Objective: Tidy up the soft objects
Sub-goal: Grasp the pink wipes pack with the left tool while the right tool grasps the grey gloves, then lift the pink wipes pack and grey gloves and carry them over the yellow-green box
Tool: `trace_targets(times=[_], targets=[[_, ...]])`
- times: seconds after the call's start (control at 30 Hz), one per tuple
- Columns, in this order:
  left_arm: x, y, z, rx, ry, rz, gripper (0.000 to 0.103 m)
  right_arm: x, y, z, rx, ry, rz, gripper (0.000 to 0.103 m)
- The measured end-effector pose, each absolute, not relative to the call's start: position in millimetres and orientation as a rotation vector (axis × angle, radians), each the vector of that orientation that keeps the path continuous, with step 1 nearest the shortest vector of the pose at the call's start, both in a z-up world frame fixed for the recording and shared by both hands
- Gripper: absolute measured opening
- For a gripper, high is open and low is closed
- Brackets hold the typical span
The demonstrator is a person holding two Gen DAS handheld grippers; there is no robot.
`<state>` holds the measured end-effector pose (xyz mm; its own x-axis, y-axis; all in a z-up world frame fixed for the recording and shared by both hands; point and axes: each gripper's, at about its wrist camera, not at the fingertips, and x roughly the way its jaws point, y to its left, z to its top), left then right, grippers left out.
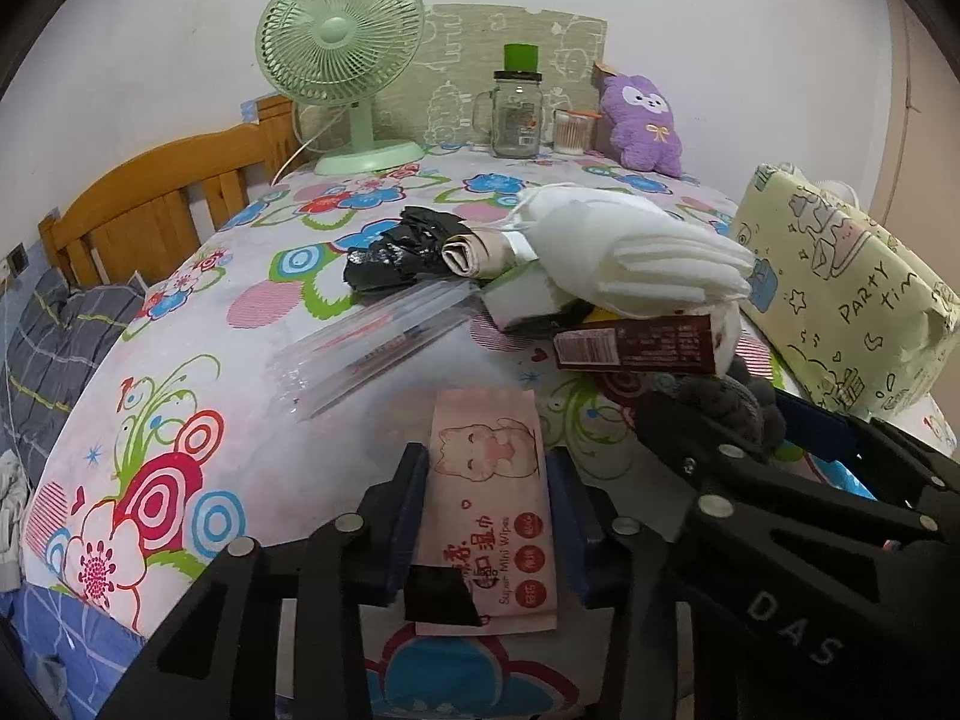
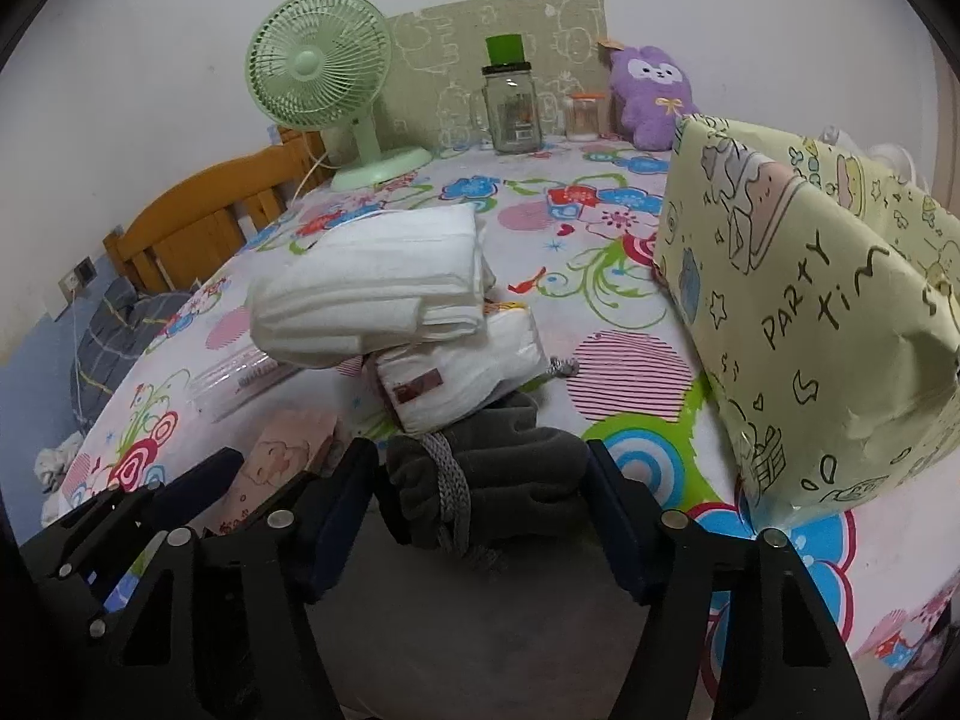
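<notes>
A pink wet-wipes pack lies flat on the flowered table cover. My left gripper straddles it, with both pads against its long edges. A dark grey glove with a cord lies between the fingers of my right gripper; the right pad touches it and the left pad stands a little off, so this gripper is open. Behind the glove a white tissue pack lies under a stack of white face masks. A purple plush toy sits at the back.
A tall yellow-green wrapped box stands close on the right. A clear plastic case, a black bag and a brown carton lie mid-table. A green fan and a glass jar stand at the back. A wooden bed frame is at left.
</notes>
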<state>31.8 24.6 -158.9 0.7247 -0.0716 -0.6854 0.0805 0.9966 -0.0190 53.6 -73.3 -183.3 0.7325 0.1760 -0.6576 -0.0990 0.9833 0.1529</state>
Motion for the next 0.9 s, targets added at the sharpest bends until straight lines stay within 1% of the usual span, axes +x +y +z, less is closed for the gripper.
trace_targets(times=[0.23, 0.9], targets=[[33, 24, -157, 0.013, 0.762, -0.095, 0.039, 52, -71, -180, 0.082, 0.729, 0.15, 0.065], [46, 11, -111, 0.011, 0.657, -0.121, 0.039, 57, -88, -131, 0.116, 0.618, 0.121, 0.064]])
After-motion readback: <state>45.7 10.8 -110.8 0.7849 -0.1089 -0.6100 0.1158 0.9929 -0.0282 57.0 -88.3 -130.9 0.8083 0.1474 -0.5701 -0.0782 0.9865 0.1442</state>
